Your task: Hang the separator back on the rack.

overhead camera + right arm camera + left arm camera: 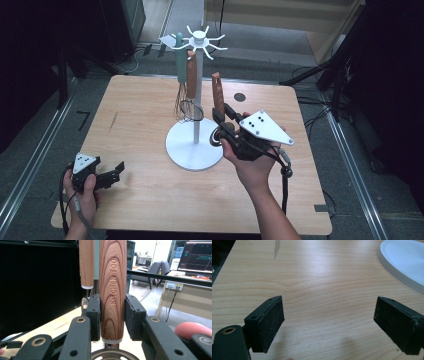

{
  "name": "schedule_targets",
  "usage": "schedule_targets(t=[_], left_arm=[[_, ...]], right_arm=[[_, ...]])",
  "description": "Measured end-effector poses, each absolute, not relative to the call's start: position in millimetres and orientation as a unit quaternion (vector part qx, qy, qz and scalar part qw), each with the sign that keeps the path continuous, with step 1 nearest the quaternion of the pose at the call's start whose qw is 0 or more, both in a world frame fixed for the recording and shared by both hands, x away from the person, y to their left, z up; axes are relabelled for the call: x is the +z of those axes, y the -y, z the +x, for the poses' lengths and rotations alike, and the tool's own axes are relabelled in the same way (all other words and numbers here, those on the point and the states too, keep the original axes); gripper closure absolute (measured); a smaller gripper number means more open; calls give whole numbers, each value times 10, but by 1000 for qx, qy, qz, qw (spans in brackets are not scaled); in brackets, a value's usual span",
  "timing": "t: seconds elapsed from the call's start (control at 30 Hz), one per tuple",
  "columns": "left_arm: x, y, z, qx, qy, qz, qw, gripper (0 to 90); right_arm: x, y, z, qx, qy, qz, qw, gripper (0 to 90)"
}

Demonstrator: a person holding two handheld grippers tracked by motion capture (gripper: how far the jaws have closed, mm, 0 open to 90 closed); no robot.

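Dark floor and black curtains ring the wooden counter (150,200), and a white stand (196,125) with a round base and a crown of hooks rises near its middle. From those hooks hang a whisk (186,97) with a wood-grain handle and a second utensil with a teal handle (179,55).

My right tongs (223,120) sit just to the right of the stand's pole, above the edge of its base. They are clamped on a wood-handled kitchen tool (111,290) that stands upright. Seen along my right tongs, both black pads press the lower part of the handle, one on each side, the words KITCHEN TOOL run up the grain, and a metal ring shows just under the handle's white collar. The hanging whisk's handle is close behind it, slightly to the left.

My left tongs (329,325) rest low over the near left part of the counter, well apart from the stand, spread wide with bare wood between the pads. The stand's white base shows at the upper right corner ahead of them.
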State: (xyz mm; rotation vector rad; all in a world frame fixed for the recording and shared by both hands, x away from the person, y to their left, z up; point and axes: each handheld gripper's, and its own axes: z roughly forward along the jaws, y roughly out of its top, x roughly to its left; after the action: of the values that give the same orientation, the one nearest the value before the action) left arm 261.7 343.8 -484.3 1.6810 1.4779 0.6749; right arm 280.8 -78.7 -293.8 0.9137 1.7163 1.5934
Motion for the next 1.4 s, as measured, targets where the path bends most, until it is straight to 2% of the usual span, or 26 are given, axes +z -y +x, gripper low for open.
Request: schedule_targets(t=[1.4], left_arm=[[-4844,-3432,2623,264,-581,664,389,98]], right_arm=[[-2627,643,2936,607,-637,345,326,700]])
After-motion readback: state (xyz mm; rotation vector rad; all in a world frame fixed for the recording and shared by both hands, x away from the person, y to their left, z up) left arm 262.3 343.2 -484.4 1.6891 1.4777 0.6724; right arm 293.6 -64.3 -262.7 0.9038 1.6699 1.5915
